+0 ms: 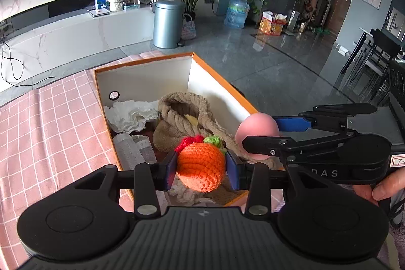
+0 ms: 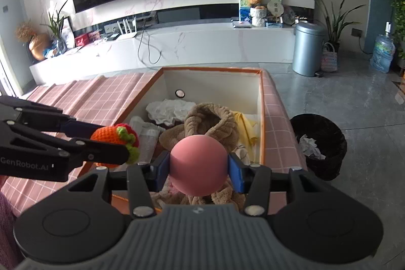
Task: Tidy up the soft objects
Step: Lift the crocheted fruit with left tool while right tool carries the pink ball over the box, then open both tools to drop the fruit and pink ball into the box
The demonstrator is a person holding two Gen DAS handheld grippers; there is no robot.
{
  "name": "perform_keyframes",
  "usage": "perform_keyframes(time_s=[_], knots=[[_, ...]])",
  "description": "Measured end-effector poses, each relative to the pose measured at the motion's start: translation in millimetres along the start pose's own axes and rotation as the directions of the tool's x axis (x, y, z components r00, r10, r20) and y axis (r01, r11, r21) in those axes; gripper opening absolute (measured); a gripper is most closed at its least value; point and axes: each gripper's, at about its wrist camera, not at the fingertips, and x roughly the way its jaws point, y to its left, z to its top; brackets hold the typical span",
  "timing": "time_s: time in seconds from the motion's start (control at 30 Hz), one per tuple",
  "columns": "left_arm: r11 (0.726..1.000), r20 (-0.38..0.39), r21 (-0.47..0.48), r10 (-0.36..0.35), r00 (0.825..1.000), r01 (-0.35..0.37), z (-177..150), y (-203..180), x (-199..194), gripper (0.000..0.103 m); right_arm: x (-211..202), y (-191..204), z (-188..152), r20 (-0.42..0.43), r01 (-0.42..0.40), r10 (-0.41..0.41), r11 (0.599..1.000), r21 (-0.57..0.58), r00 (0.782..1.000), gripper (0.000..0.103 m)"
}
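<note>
Left tongs [image 1: 201, 170] clenched on the crochet orange [image 1: 201, 168], right tongs [image 2: 198, 168] clenched on the pink ball [image 2: 198, 165], both over the box [image 2: 262, 118] at the table's right edge; lower first, then release gently

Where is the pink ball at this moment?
The pink ball is clamped in the right hand-held gripper, above the near end of the orange box, over the beige towel and right of the crocheted orange.

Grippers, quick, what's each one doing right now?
Left gripper: shut on the crochet orange.
Right gripper: shut on the pink ball.
</note>
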Motion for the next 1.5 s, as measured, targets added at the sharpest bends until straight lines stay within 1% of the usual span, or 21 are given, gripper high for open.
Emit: perform_keyframes(time_s=[0.1, 0.3, 0.43, 0.6, 0.7, 0.77, 0.83, 0.93, 1.03, 1.13, 1.2, 1.23, 1.27, 1.33, 1.4, 1.5], knots=[[0.999, -0.015, 0.032, 0.018, 1.000, -0.018, 6.5, -1.6, 11.1, 0.046, 13.8, -1.2, 7.5, -0.002, 0.032, -0.032, 0.999, -0.039, 0.999, 0.049], [0.995, -0.066, 0.091, 0.034, 0.997, -0.028, 19.9, 3.1, 34.4, 0.046, 38.4, -4.7, 22.4, -0.031, 0.004, -0.007, 0.995, -0.100, 0.999, 0.049], [0.990, -0.103, 0.136, 0.033, 0.994, -0.018, 21.7, 4.4, 49.4, 0.046, 56.2, -5.0, 22.9, -0.081, -0.009, -0.002, 0.990, -0.142, 0.997, 0.049], [0.988, -0.130, 0.157, 0.024, 0.991, -0.003, 17.3, 6.9, 59.2, 0.046, 71.9, -1.3, 20.5, -0.144, -0.046, 0.022, 0.985, -0.166, 0.989, 0.049], [0.986, -0.145, 0.166, 0.021, 0.989, 0.004, 13.7, 7.2, 60.8, 0.046, 78.8, 4.0, 18.7, -0.179, -0.049, 0.015, 0.981, -0.188, 0.984, 0.049], [0.986, -0.147, 0.167, 0.018, 0.989, 0.007, 12.7, 6.7, 59.3, 0.046, 76.7, 5.9, 19.1, -0.176, -0.043, 0.007, 0.978, -0.202, 0.984, 0.050], [0.983, -0.153, 0.181, 0.019, 0.988, 0.009, 11.7, 5.4, 58.1, 0.046, 70.6, 6.3, 19.7, -0.170, -0.041, 0.005, 0.977, -0.208, 0.985, 0.053], [0.972, -0.167, 0.235, 0.042, 0.985, -0.001, 10.2, -0.2, 58.8, 0.047, 55.9, 5.3, 18.3, -0.155, -0.039, 0.007, 0.978, -0.206, 0.988, 0.056], [0.962, -0.188, 0.272, 0.042, 0.981, 0.011, 6.0, -4.6, 60.6, 0.047, 43.3, 2.6, 15.7, -0.141, -0.056, 0.031, 0.983, -0.175, 0.990, 0.063], [0.953, -0.200, 0.304, 0.048, 0.979, 0.016, 1.9, -9.4, 64.0, 0.048, 37.0, 2.7, 11.7, -0.138, -0.056, 0.033, 0.984, -0.168, 0.990, 0.063], [0.945, -0.200, 0.328, 0.055, 0.978, 0.014, -1.3, -12.6, 66.1, 0.051, 33.8, 2.5, 9.0, -0.132, -0.047, 0.025, 0.985, -0.163, 0.991, 0.066], [0.942, -0.198, 0.334, 0.057, 0.978, 0.012, -2.3, -13.8, 66.6, 0.054, 31.9, 1.8, 7.5, -0.128, -0.044, 0.024, 0.987, -0.156, 0.992, 0.069], [0.941, -0.198, 0.338, 0.057, 0.979, 0.013, -3.1, -14.9, 67.3, 0.058, 30.6, 1.2, 6.3, -0.125, -0.043, 0.024, 0.988, -0.150, 0.992, 0.070], [0.941, -0.202, 0.337, 0.053, 0.978, 0.018, -3.9, -15.8, 68.2, 0.062, 29.1, -0.3, 3.6, -0.126, -0.043, 0.026, 0.989, -0.138, 0.992, 0.070], [0.942, -0.205, 0.336, 0.051, 0.977, 0.021, -4.2, -16.8, 68.5, 0.063, 27.8, -1.6, 1.5, -0.127, -0.041, 0.024, 0.990, -0.133, 0.992, 0.070], [0.941, -0.201, 0.337, 0.044, 0.979, 0.027, -4.6, -18.8, 64.3, 0.068, 24.0, -2.1, -0.1, -0.121, -0.032, 0.017, 0.992, -0.125, 0.992, 0.071]])
